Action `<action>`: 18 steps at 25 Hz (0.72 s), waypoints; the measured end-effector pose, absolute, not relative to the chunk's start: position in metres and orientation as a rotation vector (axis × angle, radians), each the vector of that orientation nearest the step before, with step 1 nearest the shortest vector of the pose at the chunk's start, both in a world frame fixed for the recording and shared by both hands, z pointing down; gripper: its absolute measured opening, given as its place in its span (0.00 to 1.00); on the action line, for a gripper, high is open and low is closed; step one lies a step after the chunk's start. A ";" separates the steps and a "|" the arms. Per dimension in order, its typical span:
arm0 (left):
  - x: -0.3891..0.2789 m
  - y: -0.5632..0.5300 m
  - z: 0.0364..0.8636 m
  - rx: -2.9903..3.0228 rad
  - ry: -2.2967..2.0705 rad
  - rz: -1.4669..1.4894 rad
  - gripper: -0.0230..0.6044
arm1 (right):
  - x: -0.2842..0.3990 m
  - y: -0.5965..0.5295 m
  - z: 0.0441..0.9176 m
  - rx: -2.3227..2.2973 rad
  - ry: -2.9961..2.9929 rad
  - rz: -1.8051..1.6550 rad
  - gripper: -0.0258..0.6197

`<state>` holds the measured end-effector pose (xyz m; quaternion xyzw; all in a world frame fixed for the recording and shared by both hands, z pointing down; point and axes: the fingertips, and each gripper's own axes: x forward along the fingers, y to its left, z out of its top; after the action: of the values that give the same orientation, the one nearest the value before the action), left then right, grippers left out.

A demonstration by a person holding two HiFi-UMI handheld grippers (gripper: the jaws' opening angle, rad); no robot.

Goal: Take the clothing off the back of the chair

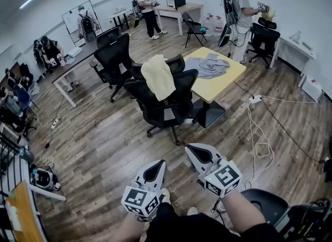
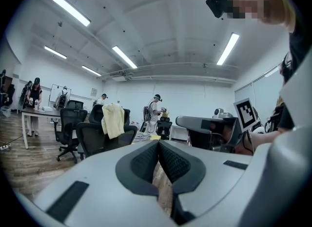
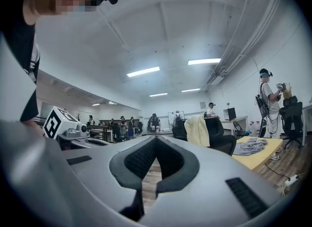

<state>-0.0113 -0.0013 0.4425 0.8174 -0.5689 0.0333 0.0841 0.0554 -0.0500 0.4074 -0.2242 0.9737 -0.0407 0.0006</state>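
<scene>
A pale yellow garment point(image 1: 158, 76) hangs over the back of a black office chair point(image 1: 167, 106) that stands beside a yellow table point(image 1: 224, 81). Both grippers are well short of it, low in the head view over the wooden floor. My left gripper point(image 1: 157, 164) is shut with nothing between its jaws, and so is my right gripper point(image 1: 193, 151). The left gripper view looks past the shut left gripper point(image 2: 158, 143) to the garment point(image 2: 113, 119) on the chair point(image 2: 101, 139), far off at the left. In the right gripper view the garment point(image 3: 197, 130) lies beyond the right gripper point(image 3: 156, 141), to the right.
A grey garment point(image 1: 208, 65) lies on the yellow table. More black chairs point(image 1: 112, 56) stand behind the draped one. White cables and a power strip point(image 1: 255, 99) run across the floor at the right. Several people point(image 1: 241, 12) work at desks along the walls.
</scene>
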 end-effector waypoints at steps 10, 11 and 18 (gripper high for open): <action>-0.059 -0.079 0.444 2.481 -1.640 0.073 0.06 | 0.002 -0.128 0.409 -0.766 3.061 -0.112 0.06; -0.066 -0.089 0.443 2.487 -1.633 0.072 0.06 | -0.005 -0.138 0.409 -0.778 3.059 -0.112 0.06; -0.121 -0.165 0.441 2.538 -1.580 0.073 0.06 | -0.054 -0.218 0.411 -0.875 3.036 -0.115 0.06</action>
<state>-0.1214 -0.1650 0.4408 0.8463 -0.5268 0.0244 0.0753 -0.0542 -0.2178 0.4113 -0.2767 0.9602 -0.0364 -0.0100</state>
